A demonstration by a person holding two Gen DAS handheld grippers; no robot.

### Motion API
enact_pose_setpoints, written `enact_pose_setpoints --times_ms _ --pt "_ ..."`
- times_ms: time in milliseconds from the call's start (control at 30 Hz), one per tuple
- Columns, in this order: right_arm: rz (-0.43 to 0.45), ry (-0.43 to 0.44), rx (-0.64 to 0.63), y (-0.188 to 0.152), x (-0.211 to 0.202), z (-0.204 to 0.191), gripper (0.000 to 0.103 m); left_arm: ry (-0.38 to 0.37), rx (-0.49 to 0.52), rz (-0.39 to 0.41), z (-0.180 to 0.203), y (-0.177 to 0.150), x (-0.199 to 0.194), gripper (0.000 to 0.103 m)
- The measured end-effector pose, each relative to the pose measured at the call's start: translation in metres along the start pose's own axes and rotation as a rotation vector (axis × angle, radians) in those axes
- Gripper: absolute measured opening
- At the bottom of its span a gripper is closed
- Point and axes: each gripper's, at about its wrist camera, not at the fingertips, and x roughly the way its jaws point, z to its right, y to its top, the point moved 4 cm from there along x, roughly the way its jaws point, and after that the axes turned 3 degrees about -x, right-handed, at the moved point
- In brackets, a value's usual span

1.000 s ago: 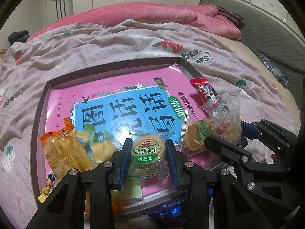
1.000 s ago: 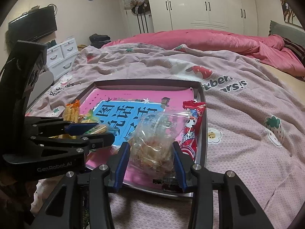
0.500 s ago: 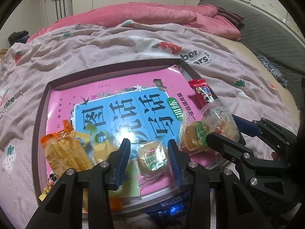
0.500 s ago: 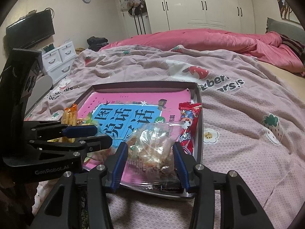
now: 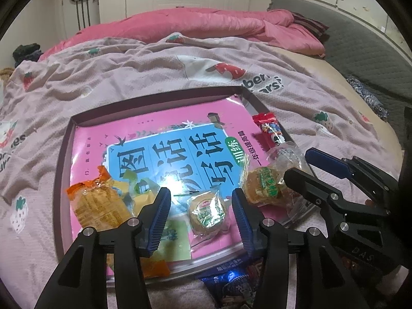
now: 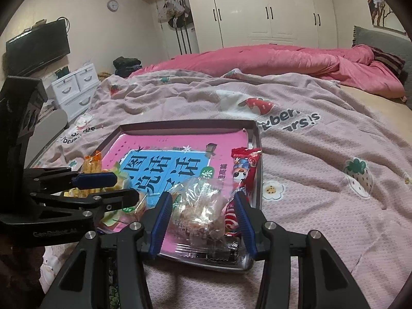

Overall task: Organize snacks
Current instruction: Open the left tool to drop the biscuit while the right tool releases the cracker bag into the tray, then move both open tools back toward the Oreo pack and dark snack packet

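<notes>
A tray lies on the bed with a pink book in it. My left gripper is open above a round green-label cake lying on the book. My right gripper is open around a clear crinkly snack bag resting at the tray's near right corner. In the left wrist view, an orange cracker pack, a yellow-green pack, a second green-label cake and a red candy stick also lie on the tray.
A blue wrapper lies off the tray at its near edge. The pink strawberry blanket spreads all round, with a pink duvet behind. White drawers and a TV stand at the left.
Both grippers let go of their snacks and drew back. The round cake dropped onto the book; the clear bag settled onto the tray's corner.
</notes>
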Motion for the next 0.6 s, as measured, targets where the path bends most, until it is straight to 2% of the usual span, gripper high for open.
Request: enact_pose_setpoints --times_ms 200,300,600 --pt "0.022 -0.011 0.004 0.003 -0.005 0.002 0.051 0.012 0.001 0.024 -0.002 0.003 -0.010 0.052" --pt "0.035 -0.010 0.008 0.004 -0.009 0.002 0.053 0.012 -0.004 0.037 -0.003 0.005 -0.016 0.059" --pt "0.071 -0.003 0.005 0.009 -0.020 0.000 0.057 0.018 -0.015 0.059 -0.006 0.008 -0.031 0.062"
